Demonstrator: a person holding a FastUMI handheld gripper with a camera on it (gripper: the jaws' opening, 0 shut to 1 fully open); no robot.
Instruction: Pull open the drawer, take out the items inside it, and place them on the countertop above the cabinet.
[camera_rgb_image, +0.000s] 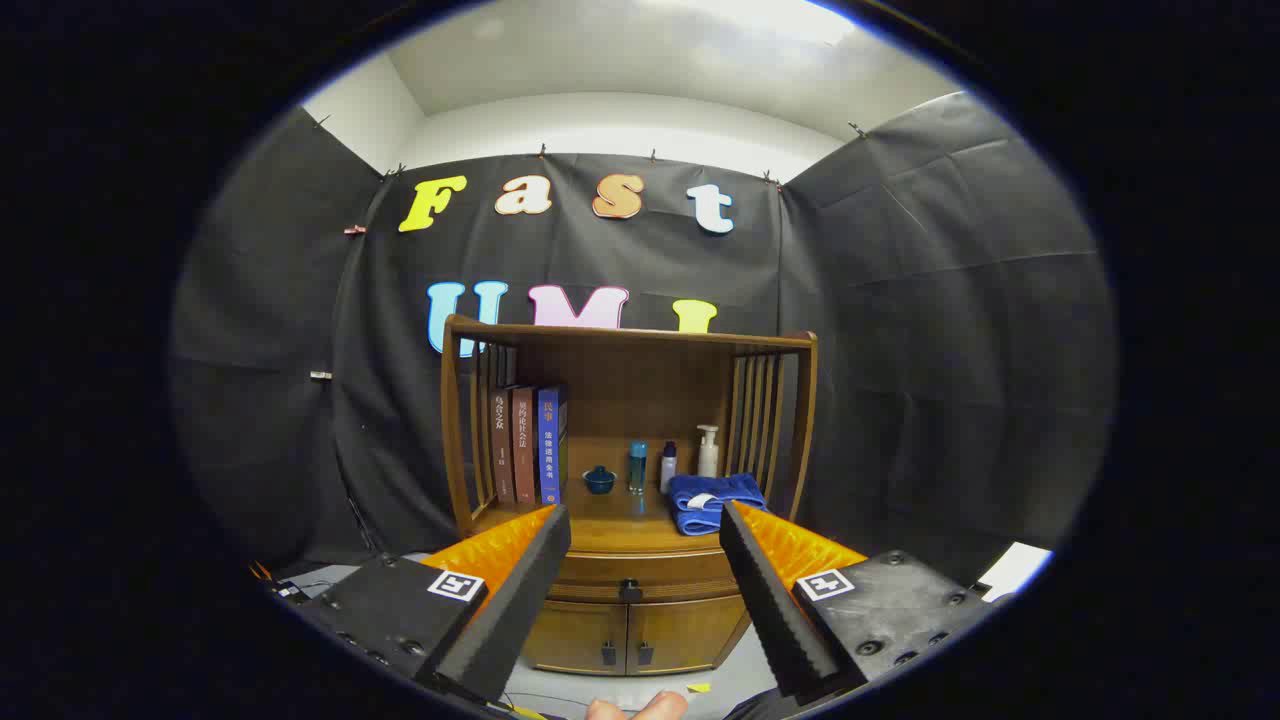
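A wooden cabinet (630, 620) stands ahead of me against the booth wall. Its drawer (645, 577) is closed, with a small dark knob (629, 591) at its middle, seen between my fingers. Above it the countertop (620, 530) holds several items. My gripper (645, 525) is open, some way in front of the cabinet, with nothing between its fingers. What lies inside the drawer is hidden.
On the countertop stand three books (525, 445), a small blue bowl (599, 480), a teal bottle (637, 467), a small white bottle (668, 467), a pump bottle (708, 452) and a folded blue towel (712, 503). Two lower doors (628, 635) sit under the drawer. A fingertip (640, 708) shows below.
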